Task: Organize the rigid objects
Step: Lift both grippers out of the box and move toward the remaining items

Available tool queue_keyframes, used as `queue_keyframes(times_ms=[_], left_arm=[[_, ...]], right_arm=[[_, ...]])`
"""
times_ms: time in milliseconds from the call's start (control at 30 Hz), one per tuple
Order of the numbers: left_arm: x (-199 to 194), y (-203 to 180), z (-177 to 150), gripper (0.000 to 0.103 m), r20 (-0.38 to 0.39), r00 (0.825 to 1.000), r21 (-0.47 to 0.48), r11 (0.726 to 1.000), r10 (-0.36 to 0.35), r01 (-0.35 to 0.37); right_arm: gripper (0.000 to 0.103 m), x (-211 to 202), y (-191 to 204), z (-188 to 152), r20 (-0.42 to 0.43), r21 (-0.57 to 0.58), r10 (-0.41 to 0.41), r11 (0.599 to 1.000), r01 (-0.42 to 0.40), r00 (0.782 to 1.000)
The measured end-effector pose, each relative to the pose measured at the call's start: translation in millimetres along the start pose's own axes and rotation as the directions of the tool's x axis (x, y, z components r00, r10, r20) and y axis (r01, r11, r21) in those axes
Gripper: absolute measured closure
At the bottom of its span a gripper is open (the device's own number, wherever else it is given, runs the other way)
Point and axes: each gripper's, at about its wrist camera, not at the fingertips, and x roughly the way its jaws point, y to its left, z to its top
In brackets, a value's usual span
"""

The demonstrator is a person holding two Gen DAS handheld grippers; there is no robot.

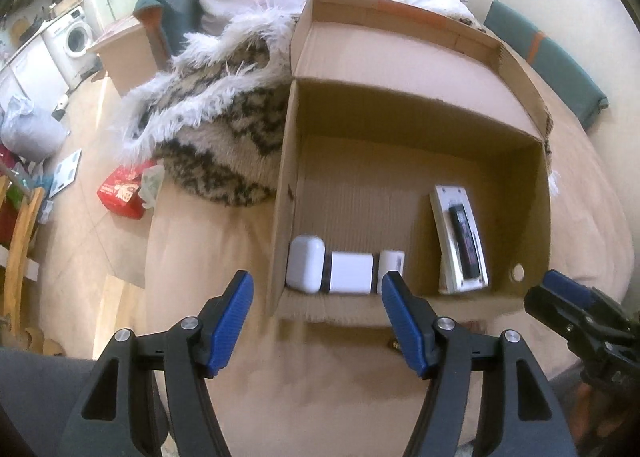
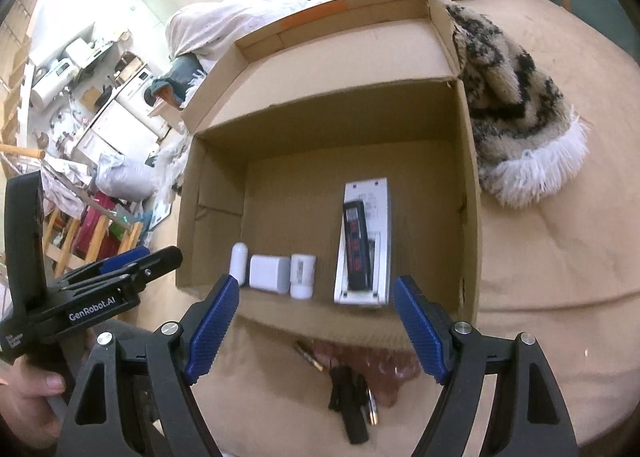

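Both the left gripper [image 1: 316,321] and right gripper [image 2: 316,321] hang released and empty, so reaching blindly could knock the neat white cases [image 2: 270,273] inside the brown cardboard box [image 2: 468,193] askew.

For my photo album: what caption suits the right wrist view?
Open right gripper above a cardboard box holding three small white items and a white tray.

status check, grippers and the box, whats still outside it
Left gripper open, empty. Right gripper open, empty. Cardboard box holds three small white items and a remote. Dark items on bed outside box.
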Motion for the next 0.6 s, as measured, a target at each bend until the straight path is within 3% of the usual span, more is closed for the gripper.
queue_keyframes(times_ms=[333,600], left_arm=[[13,11,-41,0.039,-0.074,0.997,-0.046,0.999,-0.006,0.003],[29,13,-56,0.039,-0.131,0.991,-0.057,0.998,-0.015,0.008]], right_arm=[[0.019,-5,-13,-28,-0.057,0.047,-0.002,0.999,0.005,0.998],[0.019,23,-34,-43,-0.217,0.117,-0.049,0.99,0.076,0.975]])
